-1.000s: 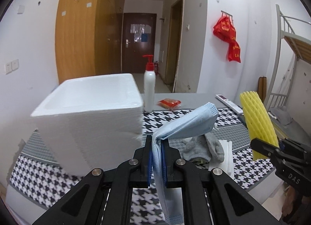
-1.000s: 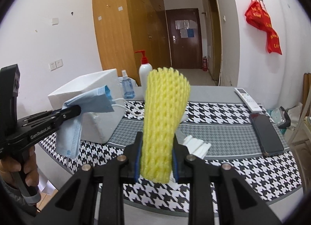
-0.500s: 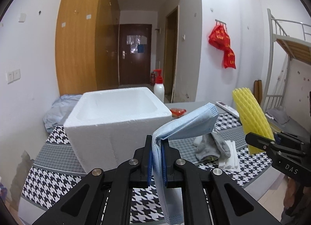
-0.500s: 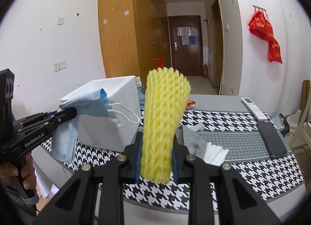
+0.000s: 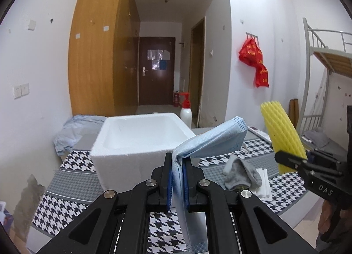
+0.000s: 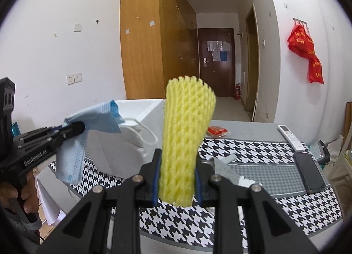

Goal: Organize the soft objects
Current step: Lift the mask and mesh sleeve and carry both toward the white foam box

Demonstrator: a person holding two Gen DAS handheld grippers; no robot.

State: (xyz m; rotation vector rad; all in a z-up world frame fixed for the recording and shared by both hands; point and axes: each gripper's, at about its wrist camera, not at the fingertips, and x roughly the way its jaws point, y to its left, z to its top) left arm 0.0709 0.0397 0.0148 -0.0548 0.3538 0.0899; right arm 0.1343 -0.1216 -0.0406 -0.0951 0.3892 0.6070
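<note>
- Blue face mask [image 5: 211,144] is pinched between the jaws of the left gripper [image 5: 177,179], which are closed almost fully on the thin fabric; one part stands up above the jaws and the other hangs below them.
- Yellow foam fruit net [image 6: 187,139] is clamped upright between the jaws of the right gripper [image 6: 176,184]; they are partly closed and squeeze the lower part of the net.
- Both soft things are in the air, so I judge the picking part as done for these two.
- White foam box [image 5: 140,135] stands just ahead of the left jaws, a little to the left, and it looks empty as far as its inside shows.
- Grey sock [image 5: 242,171] and a white folded cloth [image 5: 264,179] lie on the tabletop [image 5: 72,190], between the two pairs of jaws.
- Left to do, in my judgement: drop the mask and the net into the box, then collect the sock and the cloth.
</note>
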